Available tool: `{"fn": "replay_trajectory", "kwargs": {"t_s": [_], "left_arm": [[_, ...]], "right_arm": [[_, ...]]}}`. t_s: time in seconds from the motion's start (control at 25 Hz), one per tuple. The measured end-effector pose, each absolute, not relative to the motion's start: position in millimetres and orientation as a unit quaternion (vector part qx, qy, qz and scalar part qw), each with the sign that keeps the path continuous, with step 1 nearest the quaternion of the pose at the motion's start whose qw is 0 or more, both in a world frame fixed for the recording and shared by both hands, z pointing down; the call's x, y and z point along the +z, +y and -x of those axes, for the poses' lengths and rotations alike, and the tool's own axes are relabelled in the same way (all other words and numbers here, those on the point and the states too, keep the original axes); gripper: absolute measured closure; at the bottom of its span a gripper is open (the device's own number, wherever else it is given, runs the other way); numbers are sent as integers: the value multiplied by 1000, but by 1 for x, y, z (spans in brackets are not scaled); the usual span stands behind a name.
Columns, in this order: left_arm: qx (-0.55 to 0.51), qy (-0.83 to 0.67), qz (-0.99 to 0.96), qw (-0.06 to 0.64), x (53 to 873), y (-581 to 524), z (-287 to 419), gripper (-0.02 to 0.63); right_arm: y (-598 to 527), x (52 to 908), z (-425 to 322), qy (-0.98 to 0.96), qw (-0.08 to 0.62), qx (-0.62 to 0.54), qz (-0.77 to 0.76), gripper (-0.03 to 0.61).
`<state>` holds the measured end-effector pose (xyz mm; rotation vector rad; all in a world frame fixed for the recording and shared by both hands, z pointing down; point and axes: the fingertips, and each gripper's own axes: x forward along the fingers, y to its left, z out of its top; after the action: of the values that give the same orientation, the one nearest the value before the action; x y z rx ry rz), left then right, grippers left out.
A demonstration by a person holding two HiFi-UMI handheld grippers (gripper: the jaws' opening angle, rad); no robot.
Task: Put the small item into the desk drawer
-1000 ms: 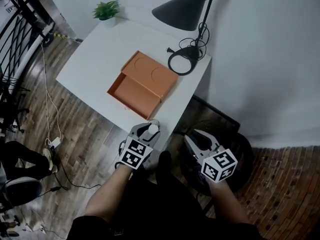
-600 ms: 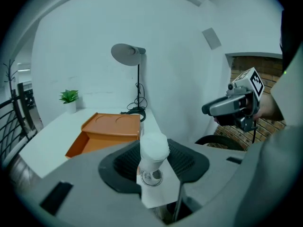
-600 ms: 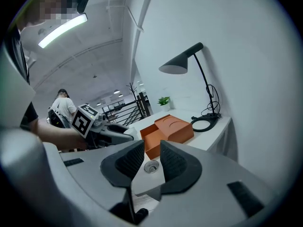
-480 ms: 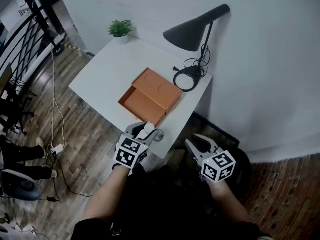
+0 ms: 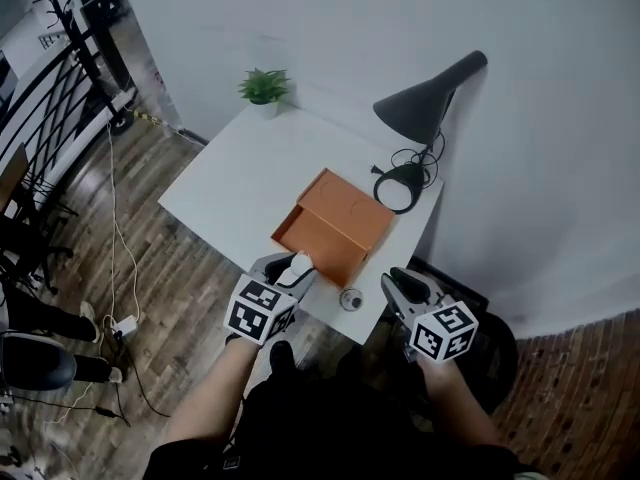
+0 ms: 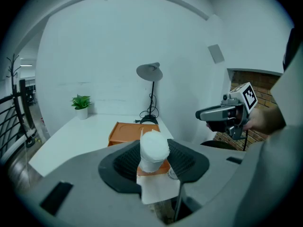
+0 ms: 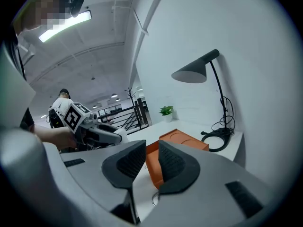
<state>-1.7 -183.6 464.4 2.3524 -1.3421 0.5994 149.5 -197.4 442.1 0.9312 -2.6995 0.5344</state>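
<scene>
White small item point(image 6: 154, 148) sits clamped between fingers of the left gripper point(image 5: 296, 268); the right gripper point(image 7: 147, 159) jaws, just closing, stand slightly apart, empty; orange drawer point(image 5: 335, 230) lies beyond both.

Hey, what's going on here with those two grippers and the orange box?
A person holds a gripper in each hand at the near edge of a white table. The left gripper is clamped on a small white item, just short of the orange box's open drawer. The right gripper is empty; its jaws have just been closing, with a gap left. The item is not yet in the drawer.
</scene>
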Motion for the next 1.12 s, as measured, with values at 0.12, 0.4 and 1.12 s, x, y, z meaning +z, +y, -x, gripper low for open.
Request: {"fn": "replay_trajectory", "kwargs": {"t_s": [0.12, 0.4, 1.12], "left_arm": [[224, -466, -841, 159, 452, -189, 36, 433], [217, -423, -866, 157, 443, -194, 99, 433], [214, -397, -874, 184, 464, -250, 83, 433]], "right_arm": [[-202, 433, -110, -921, 112, 179, -328, 506], [-205, 408, -43, -908, 87, 168, -373, 515], [-243, 435, -84, -881, 103, 195, -418, 532]]}}
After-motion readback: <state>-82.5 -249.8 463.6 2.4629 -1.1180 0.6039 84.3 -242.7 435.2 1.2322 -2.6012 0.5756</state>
